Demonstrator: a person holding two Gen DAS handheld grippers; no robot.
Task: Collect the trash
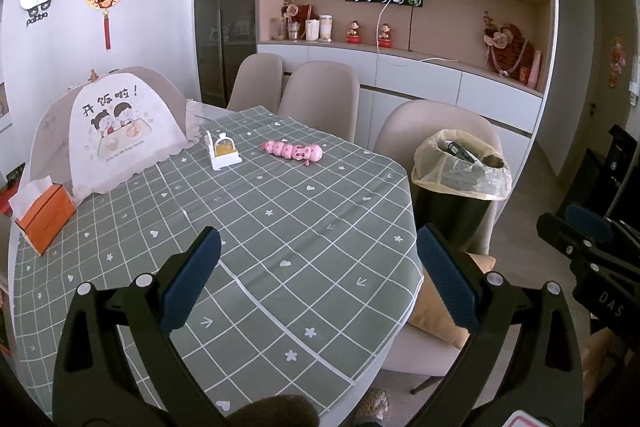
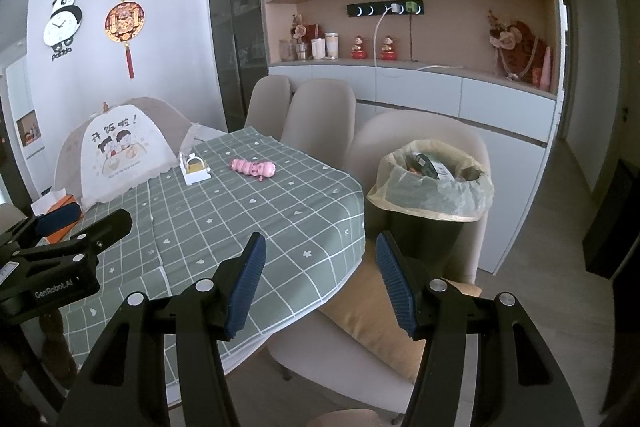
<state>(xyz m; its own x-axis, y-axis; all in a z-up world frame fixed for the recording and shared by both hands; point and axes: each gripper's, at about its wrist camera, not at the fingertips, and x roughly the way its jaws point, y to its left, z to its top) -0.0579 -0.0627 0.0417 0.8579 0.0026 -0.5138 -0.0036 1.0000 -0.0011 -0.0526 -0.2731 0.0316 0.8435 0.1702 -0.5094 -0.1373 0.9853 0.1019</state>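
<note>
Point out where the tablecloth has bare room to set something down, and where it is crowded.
The near half of the tablecloth is bare, from the pink toy down to the table's near edge, under the open left gripper. The far left is crowded: food cover, white holder and orange tissue box. The trash bin stands off the table's right edge.

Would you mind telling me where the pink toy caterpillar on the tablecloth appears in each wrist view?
Left wrist: pink toy caterpillar, centre, slightly above the middle.
Right wrist: pink toy caterpillar, left of centre, at mid-height.
Shared landmark: the lined trash bin stands to its right in both.
</note>
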